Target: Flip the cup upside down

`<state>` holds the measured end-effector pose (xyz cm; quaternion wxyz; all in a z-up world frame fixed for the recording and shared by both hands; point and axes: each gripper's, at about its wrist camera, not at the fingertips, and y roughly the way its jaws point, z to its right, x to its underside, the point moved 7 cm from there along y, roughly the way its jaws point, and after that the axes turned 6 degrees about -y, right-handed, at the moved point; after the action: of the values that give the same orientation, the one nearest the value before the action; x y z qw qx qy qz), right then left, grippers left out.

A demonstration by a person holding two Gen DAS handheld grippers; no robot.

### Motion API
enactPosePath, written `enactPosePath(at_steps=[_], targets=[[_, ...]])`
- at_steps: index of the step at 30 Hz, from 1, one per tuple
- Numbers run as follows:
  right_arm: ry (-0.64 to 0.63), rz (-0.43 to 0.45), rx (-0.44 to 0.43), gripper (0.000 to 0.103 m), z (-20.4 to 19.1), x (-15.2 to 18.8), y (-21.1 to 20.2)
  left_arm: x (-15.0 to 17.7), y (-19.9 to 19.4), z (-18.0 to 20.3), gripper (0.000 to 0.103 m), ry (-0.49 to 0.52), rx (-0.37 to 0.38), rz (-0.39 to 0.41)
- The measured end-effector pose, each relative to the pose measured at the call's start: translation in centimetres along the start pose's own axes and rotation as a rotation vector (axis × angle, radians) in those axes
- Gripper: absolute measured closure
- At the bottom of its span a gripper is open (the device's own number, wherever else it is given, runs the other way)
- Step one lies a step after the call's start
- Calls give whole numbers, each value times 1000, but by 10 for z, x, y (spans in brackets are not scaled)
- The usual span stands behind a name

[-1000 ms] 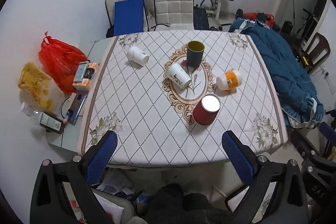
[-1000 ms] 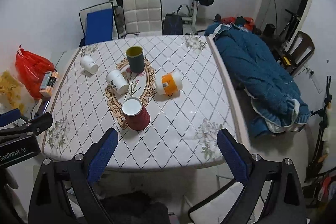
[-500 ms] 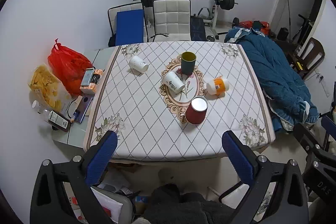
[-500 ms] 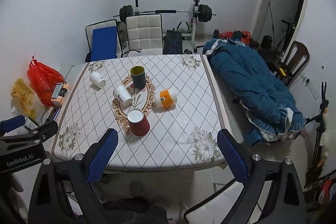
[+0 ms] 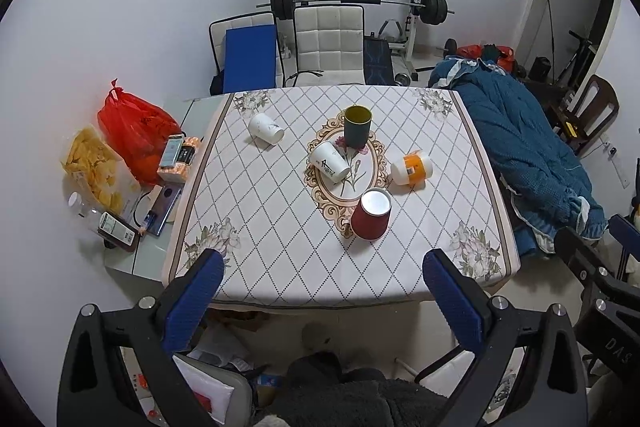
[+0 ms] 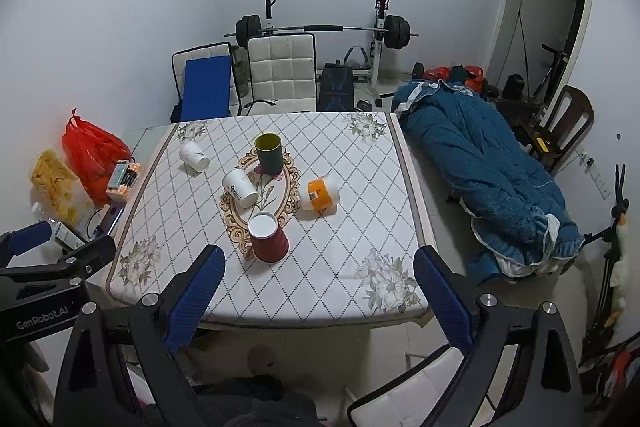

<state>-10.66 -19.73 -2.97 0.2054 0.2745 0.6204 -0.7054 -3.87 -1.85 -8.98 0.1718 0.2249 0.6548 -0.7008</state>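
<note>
A: Where are the cups?

B: On the square table with the white diamond-quilted cloth (image 5: 280, 211). A red paper cup (image 5: 371, 214) stands upside down, white base up, at the 6 o'clock end of the oval flower medallion. A dark green cup with a yellow inside (image 5: 357, 131) stands upright at 12 o'clock.

A: The others?

B: A white paper cup with dark print (image 5: 329, 161) lies on its side at the medallion's 9 o'clock edge. An orange-and-white cup (image 5: 412, 168) lies tipped over at 3 o'clock, just off the medallion. A plain white paper cup (image 5: 265, 129) lies on its side toward 10 o'clock, near the cloth's border.

A: And the tongs?

B: The left gripper (image 5: 323, 281) has its blue-padded jaws wide apart, short of the table's near edge, holding nothing. The right gripper (image 6: 320, 273) is likewise spread and empty.
</note>
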Motion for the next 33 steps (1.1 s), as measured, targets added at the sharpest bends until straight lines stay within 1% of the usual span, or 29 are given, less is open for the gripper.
enactPosePath(at_steps=[10, 20, 33], targets=[[12, -9, -17, 5, 3, -1, 8, 0, 0, 0, 1, 4, -5, 2], [12, -10, -6, 5, 6, 1, 10, -4, 0, -3, 1, 2, -3, 4], [5, -4, -1, 5, -2, 1, 8, -7, -1, -5, 1, -2, -5, 5]])
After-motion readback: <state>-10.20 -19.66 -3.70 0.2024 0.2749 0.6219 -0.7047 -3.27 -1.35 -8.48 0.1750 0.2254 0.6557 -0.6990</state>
